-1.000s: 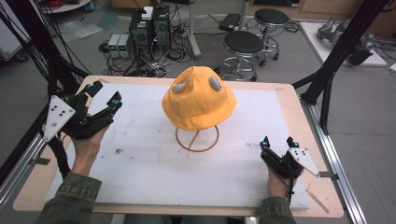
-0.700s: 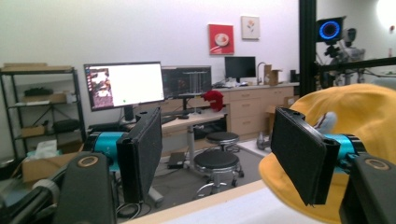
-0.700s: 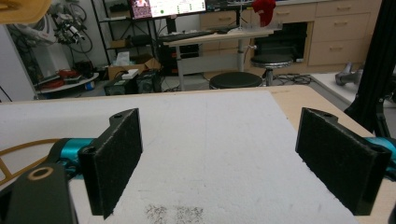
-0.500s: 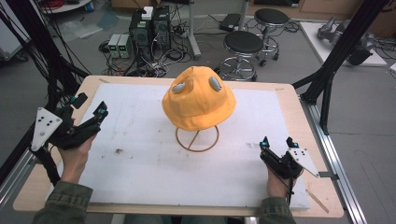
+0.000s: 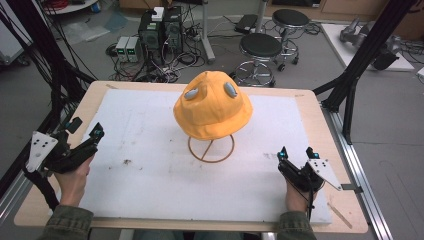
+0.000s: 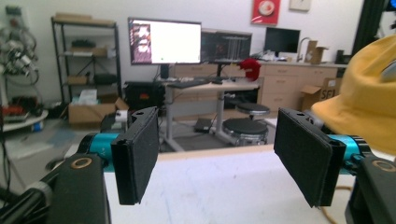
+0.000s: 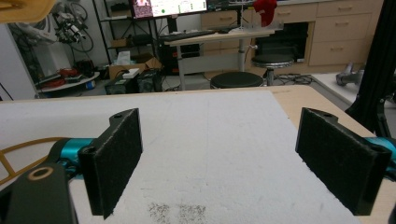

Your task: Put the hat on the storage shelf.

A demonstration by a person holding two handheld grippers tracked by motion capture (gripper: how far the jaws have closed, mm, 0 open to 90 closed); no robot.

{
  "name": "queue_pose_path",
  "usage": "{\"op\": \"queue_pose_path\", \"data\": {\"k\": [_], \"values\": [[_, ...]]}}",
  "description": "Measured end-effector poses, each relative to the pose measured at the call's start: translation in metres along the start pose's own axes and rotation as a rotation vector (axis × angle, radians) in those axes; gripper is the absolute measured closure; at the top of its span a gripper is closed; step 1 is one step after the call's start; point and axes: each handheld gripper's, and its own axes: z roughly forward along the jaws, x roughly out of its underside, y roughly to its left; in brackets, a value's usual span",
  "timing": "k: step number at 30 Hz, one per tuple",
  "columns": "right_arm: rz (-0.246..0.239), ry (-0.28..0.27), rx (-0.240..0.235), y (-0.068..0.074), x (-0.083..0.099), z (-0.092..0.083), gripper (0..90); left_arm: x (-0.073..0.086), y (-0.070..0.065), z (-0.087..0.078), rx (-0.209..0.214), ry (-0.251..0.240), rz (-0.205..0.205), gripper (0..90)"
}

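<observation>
Yellow hat (image 5: 212, 107) sits on a wire stand (image 5: 210, 149) mid-table, well apart from both grippers. Left gripper (image 5: 85, 131), jaws just opened wide with nothing between, is at the left edge; right gripper (image 5: 295, 153), jaws apart and empty, near right. Left gripper view catches the hat's brim (image 6: 364, 100) beyond its jaw; the high view shows two grey patches (image 5: 230, 89) on the crown.

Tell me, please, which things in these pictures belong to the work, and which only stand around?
Belonging to the work:
- yellow hat
- wire stand under the hat
- left gripper, jaws open, nothing between them
- right gripper, jaws open, nothing between them
- white board on the table

Only standing around:
- two black stools
- computer boxes on the floor
- monitors
</observation>
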Motion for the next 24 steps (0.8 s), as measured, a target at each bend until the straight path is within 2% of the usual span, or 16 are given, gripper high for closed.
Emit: {"op": "queue_pose_path", "data": {"k": [6, 7, 12, 16, 21, 24], "values": [[0.01, -0.006, 0.0, 0.0, 0.001, -0.002, 13.8, 0.023, 0.007, -0.003, -0.072, 0.077, -0.006, 30.1], [0.021, -0.009, 0.001, 0.0, 0.001, -0.002, 13.8, 0.027, 0.009, -0.004, -0.08, 0.085, -0.01, 30.1], [0.006, -0.012, 0.0, 0.001, 0.001, -0.003, 13.8, 0.043, 0.014, -0.008, -0.116, 0.112, -0.025, 30.2], [-0.004, -0.01, 0.003, 0.002, 0.002, -0.003, 13.7, 0.053, 0.015, -0.01, -0.138, 0.123, -0.034, 30.5], [-0.001, -0.008, 0.002, 0.001, 0.002, -0.003, 13.4, 0.069, 0.011, -0.016, -0.194, 0.122, -0.011, 32.0], [-0.002, -0.006, 0.002, 0.001, 0.002, -0.004, 13.4, 0.07, 0.01, -0.02, -0.198, 0.119, -0.005, 32.2]]}}
